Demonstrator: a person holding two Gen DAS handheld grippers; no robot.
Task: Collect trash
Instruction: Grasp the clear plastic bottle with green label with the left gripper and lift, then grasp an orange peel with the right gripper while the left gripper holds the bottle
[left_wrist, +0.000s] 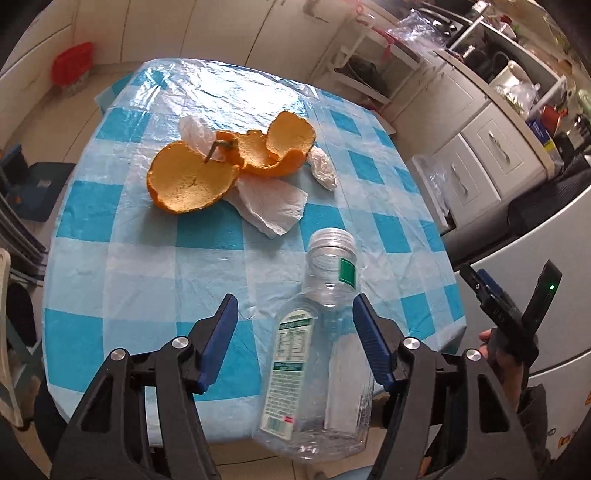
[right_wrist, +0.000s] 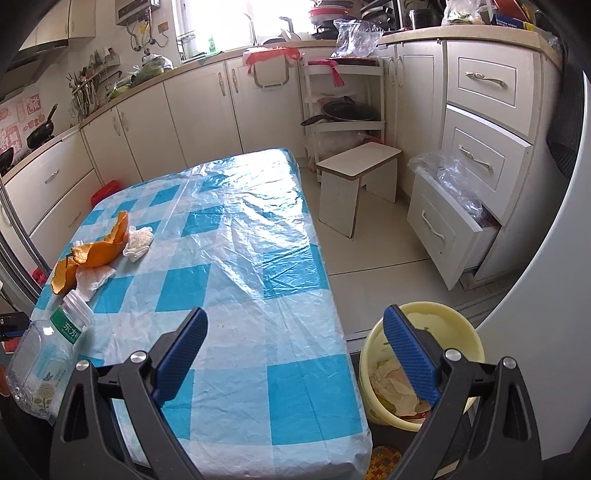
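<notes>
The left gripper (left_wrist: 293, 319) is hovering at the near edge of the table (left_wrist: 122, 266), its blue-padded jaws standing wide apart on either side of an empty clear plastic bottle (left_wrist: 317, 354). The bottle is lying on its side on the blue-and-white checked tablecloth (left_wrist: 207, 236), uncapped neck pointing away from the gripper; its right flank is sitting just beside the right pad, though contact cannot be confirmed, and the left pad is standing clear of it. The right gripper (right_wrist: 295, 347) is hanging over the table's near right corner with its jaws likewise spread and nothing between them. Just beside that corner, a yellow waste bin (right_wrist: 458, 321) is standing on the floor, holding crumpled paper. Farther along the table, a flat paper napkin (left_wrist: 273, 206) is lying partly under a pile of orange peel (left_wrist: 229, 162). A crumpled tissue (left_wrist: 323, 168) is resting just to the right of the peel, and another tissue (left_wrist: 194, 131) is showing behind it. Beyond the table, a white stool (right_wrist: 354, 177) is standing near the cabinets (right_wrist: 480, 110).
</notes>
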